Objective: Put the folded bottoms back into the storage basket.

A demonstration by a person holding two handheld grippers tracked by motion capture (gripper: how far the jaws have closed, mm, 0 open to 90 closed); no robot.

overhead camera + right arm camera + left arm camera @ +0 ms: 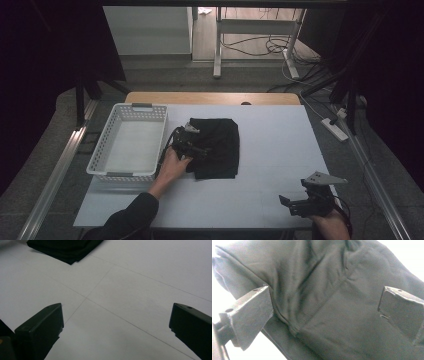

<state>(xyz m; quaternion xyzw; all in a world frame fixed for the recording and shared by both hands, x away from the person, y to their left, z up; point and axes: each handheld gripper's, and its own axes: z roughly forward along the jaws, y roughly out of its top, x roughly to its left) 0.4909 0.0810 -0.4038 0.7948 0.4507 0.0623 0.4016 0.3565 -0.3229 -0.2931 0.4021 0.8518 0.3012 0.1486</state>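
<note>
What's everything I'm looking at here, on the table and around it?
Folded garment: one, black, middle of the table.
Basket: one, white plastic, left of the garment.
Table: one, white top, wooden far edge.
Power strip: one, white, on the floor to the right.
Desk frame: one, white, behind the table.
Left claw: one, black, open over the garment.
Right claw: one, black, open, near right corner.

This looks like a lab or test room set up for recording. The white-covered table (280,150) stands on a grey floor between metal rails (55,175), with dark curtains (45,45) to either side of it. Beyond the table, loose cables (260,47) trail around a bare desk frame (218,45), and a power strip (336,128) lies just beside the table's right edge.
</note>
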